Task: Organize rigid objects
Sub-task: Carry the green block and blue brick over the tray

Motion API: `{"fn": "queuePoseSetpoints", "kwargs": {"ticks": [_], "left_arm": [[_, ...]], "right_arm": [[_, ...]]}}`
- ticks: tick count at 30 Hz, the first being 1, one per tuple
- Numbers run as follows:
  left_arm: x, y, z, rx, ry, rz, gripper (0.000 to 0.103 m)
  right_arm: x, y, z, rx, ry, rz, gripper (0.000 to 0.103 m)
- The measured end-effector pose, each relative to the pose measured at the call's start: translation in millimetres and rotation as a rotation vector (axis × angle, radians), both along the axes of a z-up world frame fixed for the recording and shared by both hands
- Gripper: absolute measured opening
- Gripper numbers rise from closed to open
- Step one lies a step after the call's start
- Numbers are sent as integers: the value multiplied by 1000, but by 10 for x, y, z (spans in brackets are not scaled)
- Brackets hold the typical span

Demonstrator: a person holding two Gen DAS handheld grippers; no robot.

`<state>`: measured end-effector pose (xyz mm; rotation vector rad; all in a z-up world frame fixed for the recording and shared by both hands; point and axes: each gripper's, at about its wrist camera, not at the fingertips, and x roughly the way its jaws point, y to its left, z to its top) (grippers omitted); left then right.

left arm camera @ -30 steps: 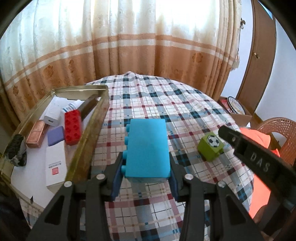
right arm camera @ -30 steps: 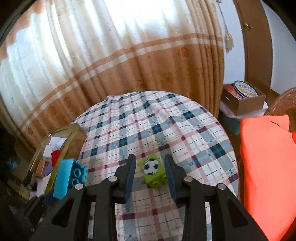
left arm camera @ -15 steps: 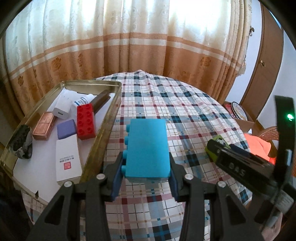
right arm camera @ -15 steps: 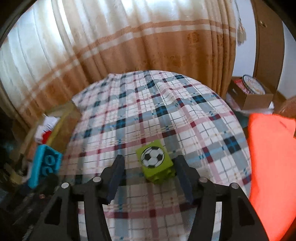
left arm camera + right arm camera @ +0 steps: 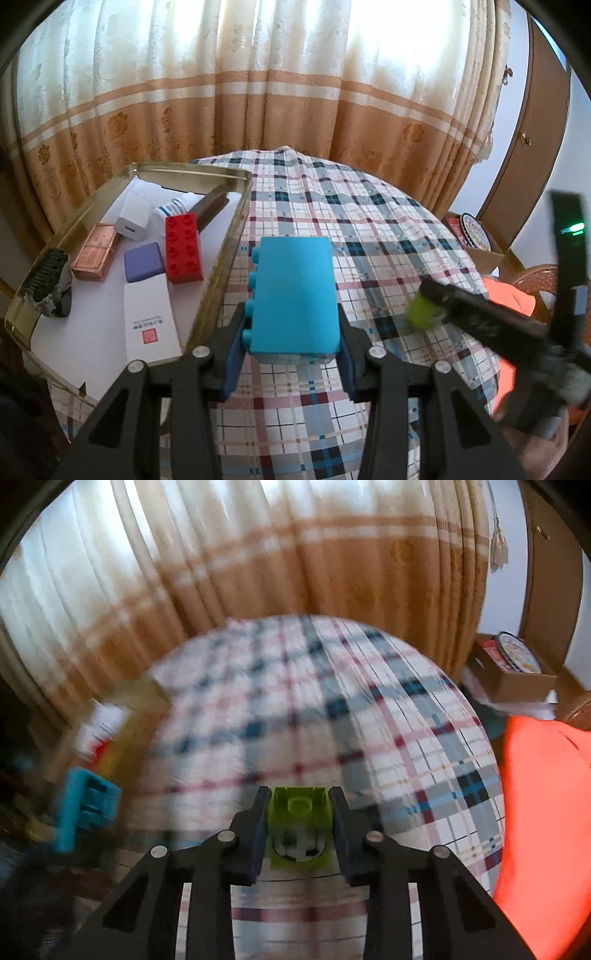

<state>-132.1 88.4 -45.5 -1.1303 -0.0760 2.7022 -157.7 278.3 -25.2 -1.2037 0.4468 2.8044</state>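
The left gripper (image 5: 291, 343) has its two fingers clamped on the sides of a big blue building block (image 5: 293, 299), held above the table just beside the tray's near rim. The right gripper (image 5: 298, 821) is closing its jaws on a small green cube (image 5: 299, 814) with a football print; the pads sit against both its sides, and in the left view that cube (image 5: 421, 312) peeks out beside the dark, blurred body of the right tool. Under both lies a round table in a plaid cloth (image 5: 369, 236). On its left edge sits a gold metal tray (image 5: 229, 254) holding a red brick (image 5: 181, 248), a purple block (image 5: 143, 261), a white charger (image 5: 132, 218) and a copper-coloured case (image 5: 96, 251). Behind hang cream and tan curtains (image 5: 258, 92); an orange cushion (image 5: 546, 812) and a cardboard box (image 5: 517, 679) stand to the right.
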Motion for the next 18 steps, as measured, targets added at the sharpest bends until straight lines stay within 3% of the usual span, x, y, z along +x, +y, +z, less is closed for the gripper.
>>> {"fn": "queuePoseSetpoints", "kwargs": {"ticks": [7,18], "left_arm": [[-2,-168,140,14,40,26,42],[-43,-356,182,31,51,52,42]], "right_arm": [[117,-279,335,-16,110,24,34],[128,-240,322,-56,109,-2,34]]}}
